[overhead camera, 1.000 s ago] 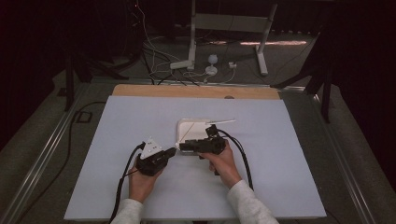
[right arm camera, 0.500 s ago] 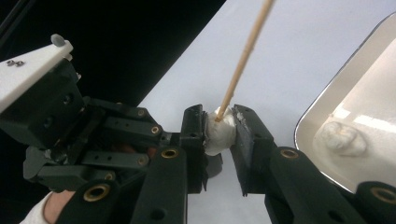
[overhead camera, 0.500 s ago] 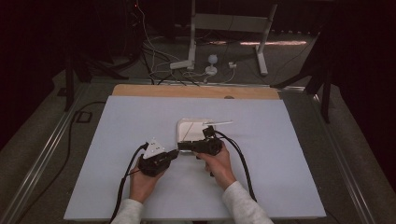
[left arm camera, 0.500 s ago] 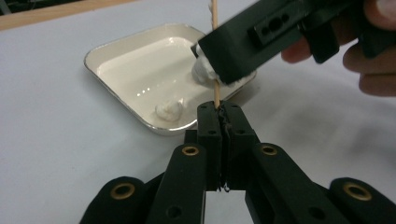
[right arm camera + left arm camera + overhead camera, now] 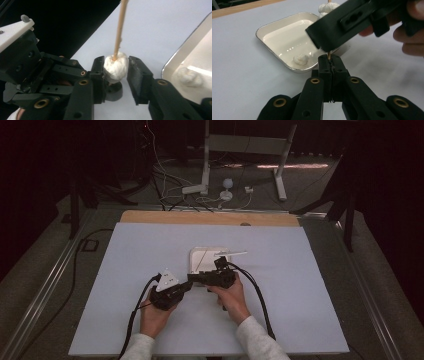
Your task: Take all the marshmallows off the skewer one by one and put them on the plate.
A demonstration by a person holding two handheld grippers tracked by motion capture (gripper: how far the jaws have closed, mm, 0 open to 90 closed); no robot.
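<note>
A thin wooden skewer [image 5: 120,30] stands upright with a white marshmallow [image 5: 115,66] threaded on it. My left gripper [image 5: 328,59] is shut on the skewer's lower end [image 5: 328,55], just in front of the white tray [image 5: 272,41]. My right gripper [image 5: 116,65] is open around the marshmallow: the left jaw touches it and a small gap shows at the right jaw. One loose marshmallow [image 5: 300,59] lies in the tray. In the high view both grippers, left [image 5: 189,283] and right [image 5: 196,279], meet at the tray's near edge [image 5: 200,255].
The white table cover [image 5: 125,270] spreads wide around the tray. Beyond it runs a bare wooden strip [image 5: 200,217], then cables and a metal stand [image 5: 210,165] on the floor. Black cables [image 5: 257,295] trail back from both grippers.
Hardly anything: both hands stay together at the tray's near edge, with the left gripper drawn slightly closer to the right one.
</note>
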